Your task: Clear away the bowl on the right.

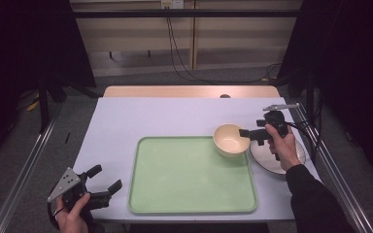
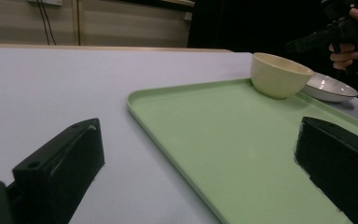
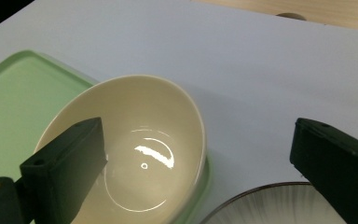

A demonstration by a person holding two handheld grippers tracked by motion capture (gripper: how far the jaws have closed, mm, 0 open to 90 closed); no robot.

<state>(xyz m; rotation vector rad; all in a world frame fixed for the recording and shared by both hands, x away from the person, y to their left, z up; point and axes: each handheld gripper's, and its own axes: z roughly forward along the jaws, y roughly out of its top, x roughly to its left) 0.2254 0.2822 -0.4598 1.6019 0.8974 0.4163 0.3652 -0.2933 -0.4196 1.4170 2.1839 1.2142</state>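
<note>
A cream bowl (image 1: pixel 230 140) stands empty in the far right corner of a pale green tray (image 1: pixel 192 194). Just right of the tray lies a dark-rimmed plate (image 1: pixel 291 162). My right gripper (image 1: pixel 250 136) hovers open over the bowl's right edge, pointing left. In the right gripper view, one jaw hangs above the bowl (image 3: pixel 154 130) and the other above the plate (image 3: pixel 270 205). My left gripper (image 1: pixel 106 177) is open and holds nothing, low at the table's front left corner, left of the tray. The left gripper view looks across the tray (image 2: pixel 242 140) toward the bowl (image 2: pixel 279 74).
The table (image 1: pixel 141 121) has a pale grey cover with a wooden strip along its far edge, where a small dark round spot (image 1: pixel 225 96) sits. Metal rails (image 1: pixel 26 170) run along both sides. Cables hang beyond the far edge.
</note>
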